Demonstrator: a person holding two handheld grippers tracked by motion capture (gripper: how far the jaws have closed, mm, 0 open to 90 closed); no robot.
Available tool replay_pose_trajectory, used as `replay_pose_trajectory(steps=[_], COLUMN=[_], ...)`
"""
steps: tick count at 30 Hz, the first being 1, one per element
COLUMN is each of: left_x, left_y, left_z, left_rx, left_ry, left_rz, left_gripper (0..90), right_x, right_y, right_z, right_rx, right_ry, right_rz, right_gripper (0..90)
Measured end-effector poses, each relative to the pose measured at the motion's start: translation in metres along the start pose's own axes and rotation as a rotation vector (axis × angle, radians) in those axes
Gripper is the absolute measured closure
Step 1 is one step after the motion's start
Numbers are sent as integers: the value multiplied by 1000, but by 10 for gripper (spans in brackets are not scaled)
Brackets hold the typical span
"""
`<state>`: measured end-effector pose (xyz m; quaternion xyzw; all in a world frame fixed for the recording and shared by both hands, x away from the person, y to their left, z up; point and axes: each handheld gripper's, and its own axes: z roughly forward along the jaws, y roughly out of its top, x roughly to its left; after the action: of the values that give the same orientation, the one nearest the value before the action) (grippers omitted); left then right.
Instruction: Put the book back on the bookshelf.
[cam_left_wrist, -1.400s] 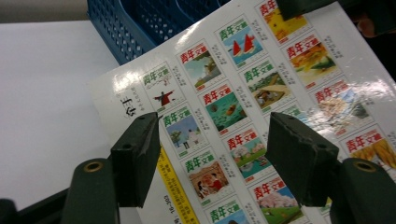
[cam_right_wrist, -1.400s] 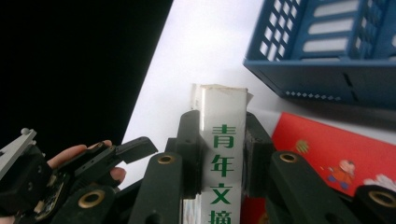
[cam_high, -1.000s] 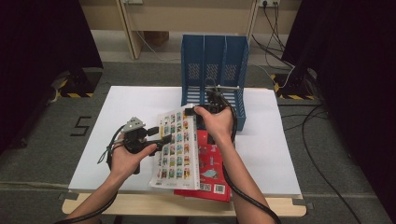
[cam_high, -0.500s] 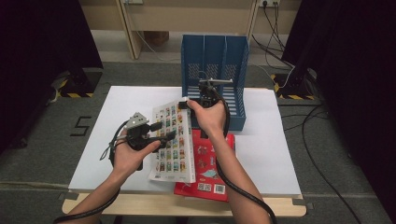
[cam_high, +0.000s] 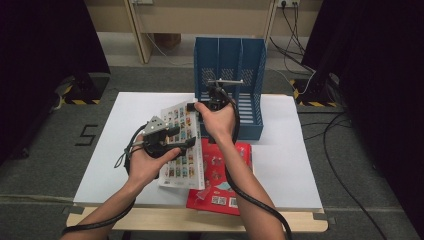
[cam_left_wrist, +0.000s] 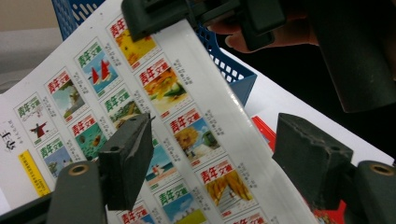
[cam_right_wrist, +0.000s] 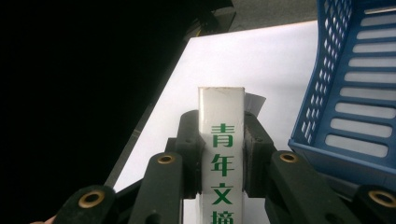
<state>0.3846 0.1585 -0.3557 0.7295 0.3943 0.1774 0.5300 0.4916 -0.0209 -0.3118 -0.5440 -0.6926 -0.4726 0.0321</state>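
A white table (cam_high: 280, 165) stands on grey carpet, with dark curtains to either side and cables trailing across the floor at the right. At its far edge sits a blue file rack (cam_high: 250, 107) with slotted walls. A thick white book (cam_high: 181, 145) is lifted off the table at a tilt, above and partly over a red book (cam_high: 220, 187) that lies flat near the front edge. The right gripper (cam_right_wrist: 221, 154) clamps the white book by its spine at the far end, next to the rack, both pads pressed flat against the covers. The left gripper (cam_left_wrist: 215, 163) sits at the book's near left part with its jaws spread wide on either side of the cover; whether the pads touch it I cannot tell. The cover is tiled with small colourful magazine pictures, each headed by green characters, and the white spine carries the same green characters running downward.
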Motion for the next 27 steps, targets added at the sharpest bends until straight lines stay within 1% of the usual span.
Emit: replay_pose_trajectory(steps=[2, 4, 9, 16, 19, 22, 26, 27], left_x=[0, -1, -2, -3, -1, 0, 2, 2], left_y=[1, 1, 2, 3, 1, 1, 2, 2], left_z=[1, 5, 9, 12, 18, 19, 17, 16], left_rx=[0, 6, 10, 22, 35, 35, 26, 24], left_ry=[6, 27, 46, 57, 56, 59, 72, 78], left_rz=[8, 24, 34, 40, 30, 28, 37, 42], left_gripper=[277, 274, 272, 268, 261, 253, 265, 269], right_x=[1, 4, 7, 12, 16, 19, 22, 25], right_y=[1, 2, 2, 3, 3, 3, 4, 5], right_z=[1, 1, 2, 4, 4, 5, 5, 4], right_rx=[-4, -7, -13, -20, -27, -29, -41, -49], right_ry=[-2, -7, -12, -20, -19, -23, -23, -23], right_rz=[-7, -9, -17, -28, -36, -45, -54, -62], right_gripper=[739, 739, 739, 739, 739, 738, 737, 737])
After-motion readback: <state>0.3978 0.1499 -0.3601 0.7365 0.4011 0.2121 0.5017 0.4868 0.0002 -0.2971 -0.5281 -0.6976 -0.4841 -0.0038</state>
